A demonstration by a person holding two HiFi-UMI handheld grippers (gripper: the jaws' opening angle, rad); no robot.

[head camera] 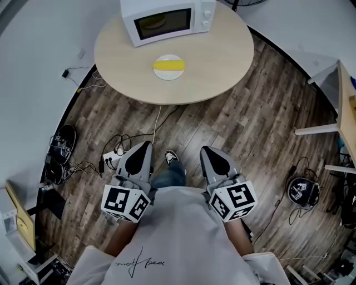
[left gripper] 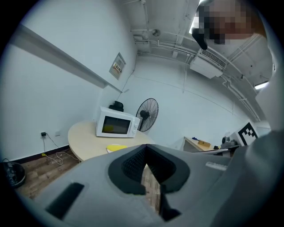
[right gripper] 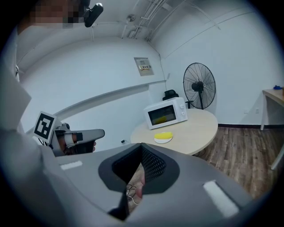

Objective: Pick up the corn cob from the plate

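L gripper [head camera: 147, 145], R gripper [head camera: 204, 149]: jaws closed, nothing btwn. Both well short of counter [head camera: 222, 61]; wood floor [head camera: 233, 119] btwn. Cables [head camera: 119, 149] on floor by L. Corn [head camera: 168, 65] on plate [head camera: 168, 76], mid-counter, near microwave [head camera: 167, 19]. Fan [right gripper: 199, 86] behind counter.

yellow corn cob [head camera: 168, 65], lying flat across white plate [head camera: 168, 75]

Smooth pale wood worktop [head camera: 222, 61], dark grained plank floor [head camera: 250, 128].
White microwave [head camera: 167, 6] casing glossy; white plate [head camera: 168, 77] smooth and shiny.
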